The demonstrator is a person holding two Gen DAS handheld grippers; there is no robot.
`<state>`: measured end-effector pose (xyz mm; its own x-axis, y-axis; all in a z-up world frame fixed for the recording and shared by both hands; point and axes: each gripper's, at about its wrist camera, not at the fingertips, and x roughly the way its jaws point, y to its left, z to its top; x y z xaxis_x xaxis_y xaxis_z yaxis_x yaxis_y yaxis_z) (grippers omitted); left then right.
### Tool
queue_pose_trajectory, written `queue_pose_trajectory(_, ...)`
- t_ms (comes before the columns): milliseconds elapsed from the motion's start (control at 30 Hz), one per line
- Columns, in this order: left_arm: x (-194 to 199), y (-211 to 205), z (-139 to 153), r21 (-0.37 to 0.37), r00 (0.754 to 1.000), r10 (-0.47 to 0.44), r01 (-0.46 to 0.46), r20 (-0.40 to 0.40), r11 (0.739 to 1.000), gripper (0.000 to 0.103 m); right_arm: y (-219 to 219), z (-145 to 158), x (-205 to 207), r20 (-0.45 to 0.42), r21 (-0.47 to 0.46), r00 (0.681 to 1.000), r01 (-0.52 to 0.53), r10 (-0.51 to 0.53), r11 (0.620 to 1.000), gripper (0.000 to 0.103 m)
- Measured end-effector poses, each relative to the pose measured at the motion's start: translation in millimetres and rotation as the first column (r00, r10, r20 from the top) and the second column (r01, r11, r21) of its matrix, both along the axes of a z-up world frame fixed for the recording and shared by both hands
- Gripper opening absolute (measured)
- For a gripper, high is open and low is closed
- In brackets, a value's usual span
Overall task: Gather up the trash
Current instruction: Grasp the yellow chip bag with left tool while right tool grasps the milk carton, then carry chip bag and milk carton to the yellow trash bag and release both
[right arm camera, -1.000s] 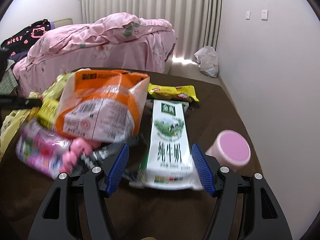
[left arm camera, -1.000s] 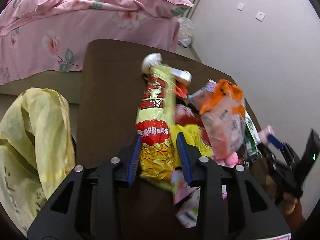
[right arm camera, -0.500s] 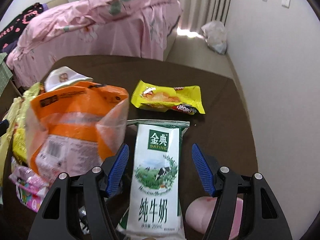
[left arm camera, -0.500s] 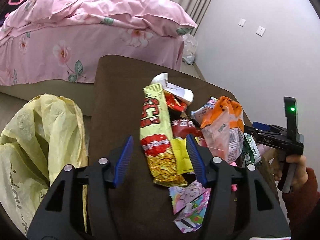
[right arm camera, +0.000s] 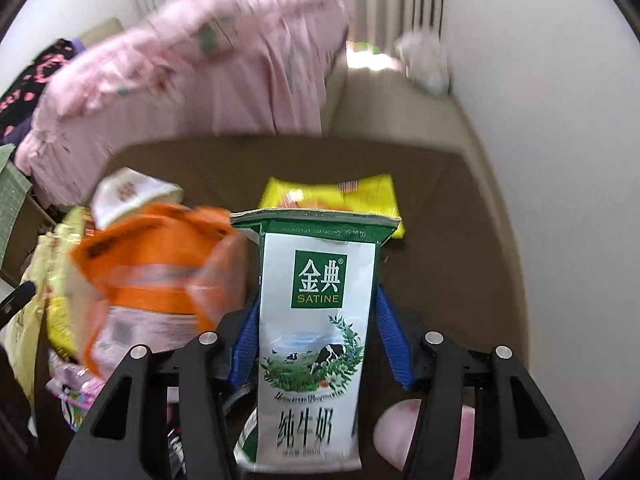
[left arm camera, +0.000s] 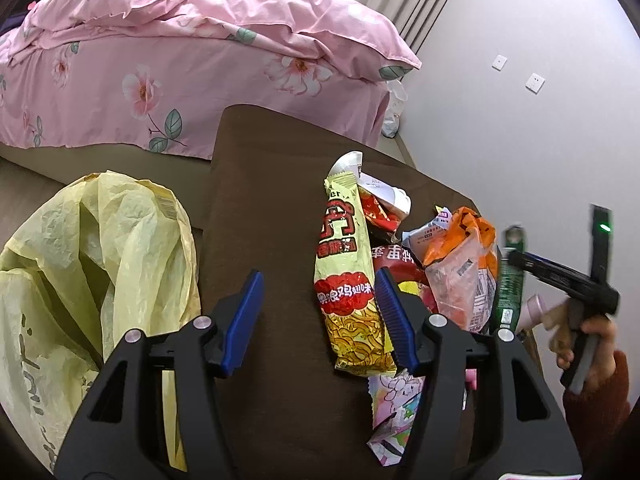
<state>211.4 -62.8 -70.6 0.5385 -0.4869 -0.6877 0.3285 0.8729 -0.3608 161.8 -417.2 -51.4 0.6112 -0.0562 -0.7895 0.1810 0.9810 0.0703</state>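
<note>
The milk carton [right arm camera: 314,344] stands upright between the right gripper [right arm camera: 316,340]'s blue pads, which have just been closing and now clamp its sides. Left of the carton lies an orange bag [right arm camera: 148,280]; behind it, a yellow snack packet [right arm camera: 332,196]. The left gripper [left arm camera: 320,320] has just been opening; a noodle packet [left arm camera: 348,280] lies loose between its fingers, touching its right pad.

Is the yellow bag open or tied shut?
Open: the yellow bag gapes beside the table, its mouth loose and unknotted.
</note>
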Motion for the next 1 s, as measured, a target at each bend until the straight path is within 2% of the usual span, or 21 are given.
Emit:
queue_pose_trajectory(200, 0, -8, 6, -0.002, 1.000, -0.010, 0.010, 0.011, 1.000, 0.056, 13, 25, -57, 0.153, -0.049, 0.987, -0.045, 0.052, 0.998, 0.050)
queue_pose_trajectory(367, 14, -19, 16, 0.013, 0.999, -0.011, 0.011, 0.031, 1.000, 0.056, 17, 33, -94, 0.252, -0.063, 0.966, -0.045, 0.060, 0.997, 0.049)
queue_pose_trajectory(500, 41, -32, 16, 0.030, 1.000, -0.019, 0.019, 0.006, 0.999, 0.056, 26, 34, -114, 0.290, -0.127, 0.955, -0.032, 0.067, 0.991, 0.049)
queue_pose_trajectory(633, 66, -47, 9, 0.089, 0.998, -0.034, 0.038, -0.045, 0.995, 0.055, 23, 32, -127, 0.300, -0.102, 0.952, -0.029, 0.059, 0.994, 0.049)
queue_pose_trajectory(667, 69, -49, 7, 0.094, 0.998, -0.040, 0.045, -0.058, 0.995, 0.053, 22, 32, -127, 0.299, -0.103, 0.953, -0.027, 0.057, 0.994, 0.049)
queue_pose_trajectory(733, 73, -55, 2, 0.102, 0.993, -0.061, 0.071, -0.102, 0.992, 0.031, 20, 33, -132, 0.301, -0.110, 0.952, -0.022, 0.054, 0.994, 0.049)
queue_pose_trajectory(767, 72, -57, 1, 0.106, 0.992, -0.065, 0.076, -0.107, 0.991, 0.024, 20, 33, -134, 0.305, -0.112, 0.951, -0.023, 0.056, 0.993, 0.049)
queue_pose_trajectory(833, 61, -56, 7, 0.116, 0.995, -0.070, 0.078, -0.072, 0.990, 0.018, 21, 37, -139, 0.319, -0.120, 0.946, -0.023, 0.060, 0.993, 0.049)
queue_pose_trajectory(900, 41, -51, 23, 0.107, 0.998, -0.070, 0.070, -0.005, 0.992, 0.014, 22, 42, -143, 0.335, -0.129, 0.940, -0.021, 0.063, 0.991, 0.049)
queue_pose_trajectory(1000, 14, -39, 47, 0.107, 0.995, -0.045, 0.036, 0.084, 0.994, 0.013, 27, 55, -148, 0.377, -0.136, 0.924, -0.019, 0.069, 0.991, 0.049)
